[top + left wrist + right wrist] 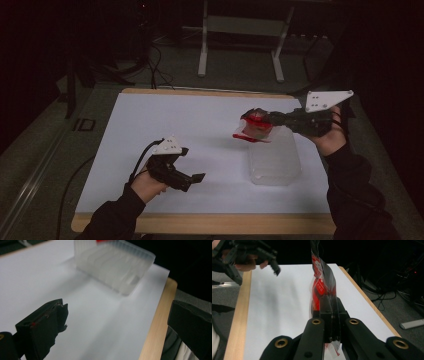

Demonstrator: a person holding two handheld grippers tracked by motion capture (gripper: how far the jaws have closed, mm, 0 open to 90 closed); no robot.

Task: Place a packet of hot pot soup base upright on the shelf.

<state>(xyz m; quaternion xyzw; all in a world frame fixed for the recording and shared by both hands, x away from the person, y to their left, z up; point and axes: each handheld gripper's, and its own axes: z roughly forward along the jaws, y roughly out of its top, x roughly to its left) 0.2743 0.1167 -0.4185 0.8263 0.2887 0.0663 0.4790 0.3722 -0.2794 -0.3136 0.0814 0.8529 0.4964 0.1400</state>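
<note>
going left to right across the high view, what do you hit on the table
left gripper with jaws apart and nothing between them → red and clear packet, held above the clear plastic container → right gripper shut on the packet → white plate on that gripper

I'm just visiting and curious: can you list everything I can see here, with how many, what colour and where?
Snack packet: one, red and clear, held above the box.
Plastic box: one, translucent, right side of the sheet.
White sheet: one, covering the table.
Table: one, light wood edge.
Stand: one, grey, on the floor beyond the table.
Right gripper: one, black, shut on the packet.
Left gripper: one, black, open, near the front left.
</note>
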